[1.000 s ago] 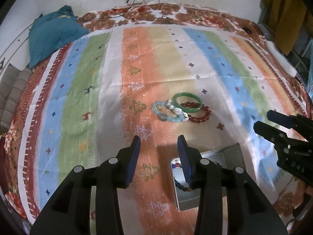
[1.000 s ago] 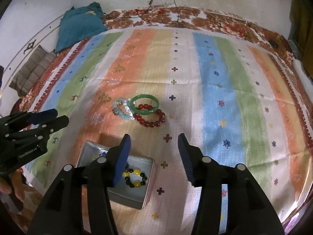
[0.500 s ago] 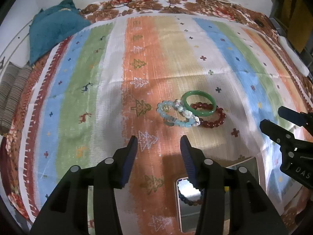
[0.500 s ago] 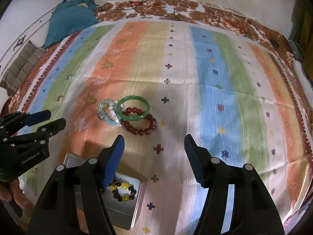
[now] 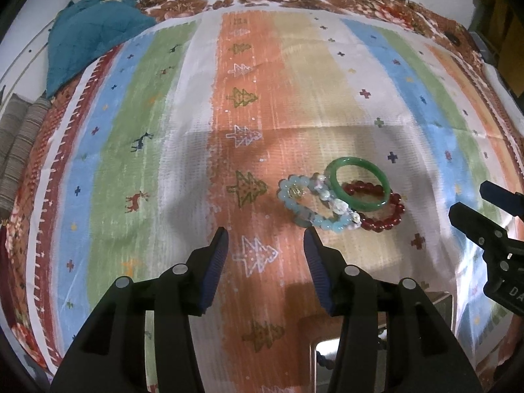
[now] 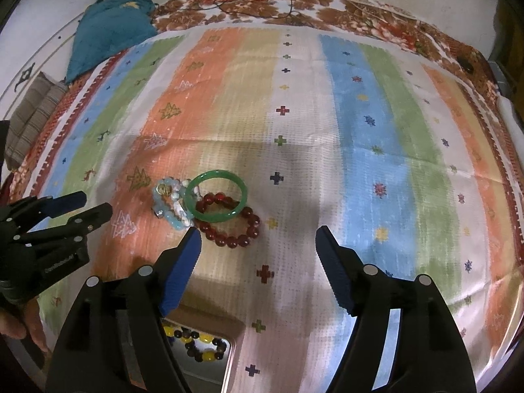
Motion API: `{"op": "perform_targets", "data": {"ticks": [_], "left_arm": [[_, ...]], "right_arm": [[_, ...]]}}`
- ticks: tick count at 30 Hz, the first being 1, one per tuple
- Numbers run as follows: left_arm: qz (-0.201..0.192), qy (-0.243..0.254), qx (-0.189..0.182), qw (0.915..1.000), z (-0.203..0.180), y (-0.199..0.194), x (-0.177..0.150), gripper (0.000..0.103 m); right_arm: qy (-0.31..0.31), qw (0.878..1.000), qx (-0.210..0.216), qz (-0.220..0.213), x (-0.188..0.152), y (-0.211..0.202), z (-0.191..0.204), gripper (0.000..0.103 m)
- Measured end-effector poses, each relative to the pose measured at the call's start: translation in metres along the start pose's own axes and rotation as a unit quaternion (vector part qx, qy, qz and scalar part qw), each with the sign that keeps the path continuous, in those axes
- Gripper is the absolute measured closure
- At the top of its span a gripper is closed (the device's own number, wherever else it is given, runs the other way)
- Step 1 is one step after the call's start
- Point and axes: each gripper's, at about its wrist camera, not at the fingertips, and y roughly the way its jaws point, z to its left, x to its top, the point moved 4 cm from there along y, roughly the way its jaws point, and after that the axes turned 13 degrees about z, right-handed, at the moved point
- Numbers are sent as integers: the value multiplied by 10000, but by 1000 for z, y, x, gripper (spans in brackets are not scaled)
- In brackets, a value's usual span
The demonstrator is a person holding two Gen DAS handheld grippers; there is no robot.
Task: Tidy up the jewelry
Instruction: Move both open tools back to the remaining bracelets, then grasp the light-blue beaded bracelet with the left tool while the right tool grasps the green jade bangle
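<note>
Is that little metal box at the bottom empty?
No. The metal box is open and holds a yellow-and-dark beaded bracelet.

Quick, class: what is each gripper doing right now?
Left gripper: open, holding nothing.
Right gripper: open, holding nothing.

Your left hand-held gripper (image 5: 266, 240) hangs above the bed with its jaws parted and nothing between them. Your right hand-held gripper (image 6: 258, 240) is spread wider, also empty, and sits just to the right of the left one. Your left hand (image 6: 19, 322) shows partly beneath its gripper's body.
</note>
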Motion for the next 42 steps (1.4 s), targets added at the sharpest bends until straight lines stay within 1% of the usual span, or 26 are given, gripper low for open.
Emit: {"op": "perform_targets", "data": {"ticks": [8, 13, 20, 24, 27, 32, 36, 38, 42], "left_arm": [[80, -22, 102, 9999, -1, 17, 13, 54], [111, -51, 19, 9999, -1, 25, 22, 53], [183, 5, 54, 9998, -1, 36, 32, 53], [202, 13, 225, 9995, 1, 43, 36, 51], [317, -14, 164, 9994, 1, 51, 39, 51], [347, 92, 126, 9993, -3, 59, 44, 51], [445, 126, 118, 9989, -4, 68, 48, 50], [473, 129, 120, 9987, -4, 72, 49, 45], [487, 95, 75, 9987, -2, 74, 52, 44]], "right_arm": [[-11, 9999, 5, 112, 12, 14, 0, 31], [-43, 9998, -14, 191, 17, 24, 1, 31], [-111, 9994, -55, 318, 22, 38, 2, 31], [-85, 9992, -63, 379, 27, 46, -1, 31], [-70, 9990, -68, 444, 30, 53, -3, 31], [-32, 9985, -64, 542, 35, 64, -6, 31], [-34, 9981, -22, 608, 38, 71, -6, 31], [-55, 9981, -20, 608, 39, 74, -5, 31], [-108, 9978, 9, 657, 43, 80, -3, 31]]}}
